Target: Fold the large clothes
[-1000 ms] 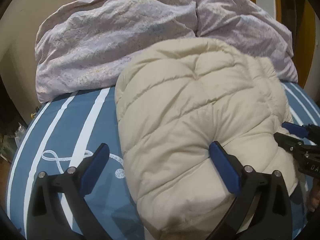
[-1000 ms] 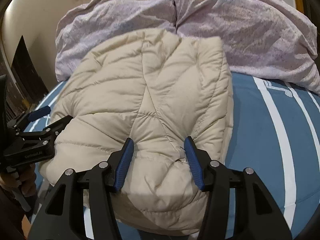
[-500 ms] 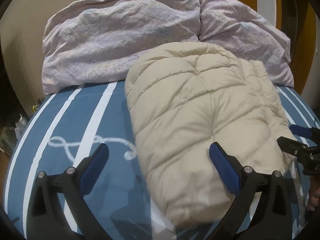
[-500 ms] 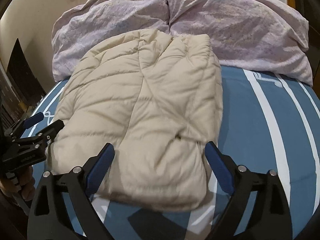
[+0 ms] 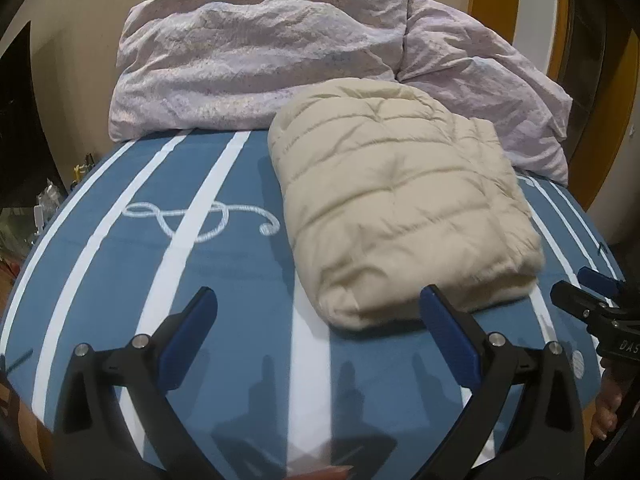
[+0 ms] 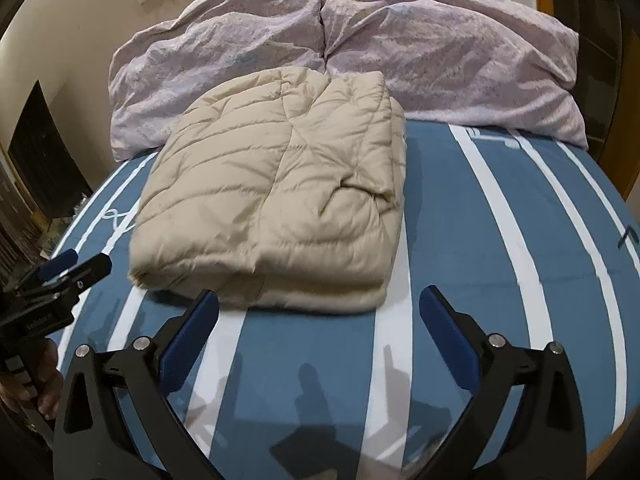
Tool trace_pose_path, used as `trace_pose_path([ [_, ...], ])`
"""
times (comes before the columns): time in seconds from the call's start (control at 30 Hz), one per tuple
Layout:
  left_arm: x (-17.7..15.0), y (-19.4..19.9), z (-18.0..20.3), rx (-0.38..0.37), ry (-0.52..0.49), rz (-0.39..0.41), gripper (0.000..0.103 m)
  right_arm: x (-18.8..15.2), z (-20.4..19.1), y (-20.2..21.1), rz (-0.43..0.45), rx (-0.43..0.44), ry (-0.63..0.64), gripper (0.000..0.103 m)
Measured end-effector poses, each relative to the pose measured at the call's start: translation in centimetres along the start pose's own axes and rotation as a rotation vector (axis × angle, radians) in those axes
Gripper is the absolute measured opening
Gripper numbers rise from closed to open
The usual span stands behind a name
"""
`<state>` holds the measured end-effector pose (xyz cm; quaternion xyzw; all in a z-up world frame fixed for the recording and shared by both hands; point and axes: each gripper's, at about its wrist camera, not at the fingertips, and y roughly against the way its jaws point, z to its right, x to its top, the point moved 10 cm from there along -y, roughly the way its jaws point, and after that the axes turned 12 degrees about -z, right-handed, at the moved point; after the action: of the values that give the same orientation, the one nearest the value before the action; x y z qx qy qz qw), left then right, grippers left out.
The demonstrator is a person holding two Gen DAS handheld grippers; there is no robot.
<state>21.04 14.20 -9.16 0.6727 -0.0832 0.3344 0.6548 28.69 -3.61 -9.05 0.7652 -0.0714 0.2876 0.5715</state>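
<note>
Now: folded beige puffer jacket (image 6: 276,208) lies on the bed (image 6: 480,264), both tongs clear of it.
L tongs (image 5: 318,336) spread wide, nothing btwn; R tongs (image 6: 320,334) opening, nothing btwn. Jacket's far edge touches lilac duvet (image 6: 420,52); striped blue sheet underneath.

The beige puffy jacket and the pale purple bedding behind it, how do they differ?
The beige puffy jacket is folded into a compact, roughly square bundle; the pale purple bedding is heaped loosely and crumpled. The jacket is plain and quilted with stitched seams; the bedding is thin, wrinkled cloth with a faint speckled print. The jacket lies mid-bed, the bedding against the wall end. Both rest on the blue striped bed cover, and neither is gripped.
</note>
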Motion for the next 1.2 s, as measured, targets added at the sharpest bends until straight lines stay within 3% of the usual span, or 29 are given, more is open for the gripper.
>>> trace_pose_path([
  [0.77, -6.8, 5.4, 3.2, -0.102, 0.000, -0.028, 0.101, -5.7, -2.0, 5.3, -0.007, 0.044, 0.013, 0.102],
  [1.2, -7.1, 6.7, 4.4, -0.116, -0.005, -0.010, 0.100, -6.1, -2.1, 6.9, 0.002, 0.088, -0.002, 0.102],
])
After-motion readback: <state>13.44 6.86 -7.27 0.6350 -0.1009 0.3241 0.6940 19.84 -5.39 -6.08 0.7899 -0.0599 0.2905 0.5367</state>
